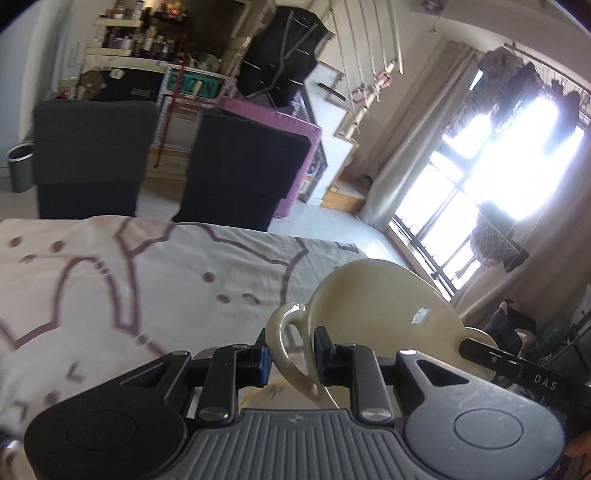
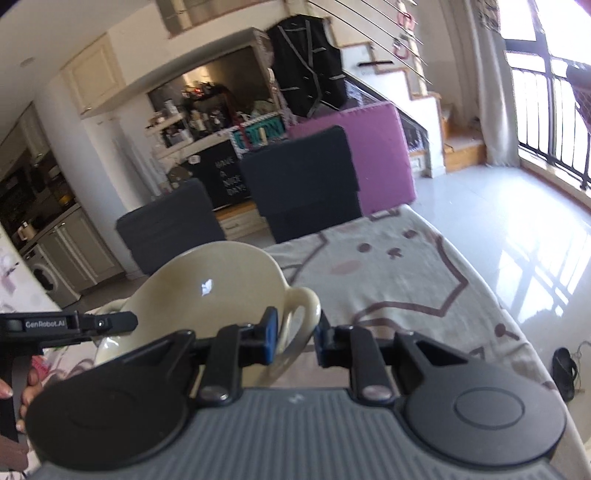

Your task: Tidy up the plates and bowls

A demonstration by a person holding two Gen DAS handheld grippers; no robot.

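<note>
**Cream bowl held by both handles above the desk**

The bowl (image 1: pixel 384 306) is a cream, glossy one with a loop handle on each side, and it hangs in the air over the desk (image 1: pixel 110 280), tilted so its hollow faces the cameras. The left hand-held gripper (image 1: pixel 290 363) is clamped on one handle (image 1: pixel 288 343), its blue pads either side of the loop. The right hand-held gripper (image 2: pixel 295 338) has the other handle (image 2: pixel 301 317) between its pads; the left pad presses the loop, while the right one looks just clear of it, so I cannot tell if the grip is firm. Each gripper's tip shows at the far side of the bowl in the other's view. A person's fingers (image 2: pixel 27 380) wrap the left grip, low at the edge. The desk wears a pale cloth with brown outlines and dots. Two dark chairs (image 2: pixel 303 181) stand at its far side, a purple block (image 2: pixel 376 147) behind them, cluttered shelves (image 1: pixel 125 33) beyond, and a bright window (image 1: pixel 498 155) to the right.
</note>
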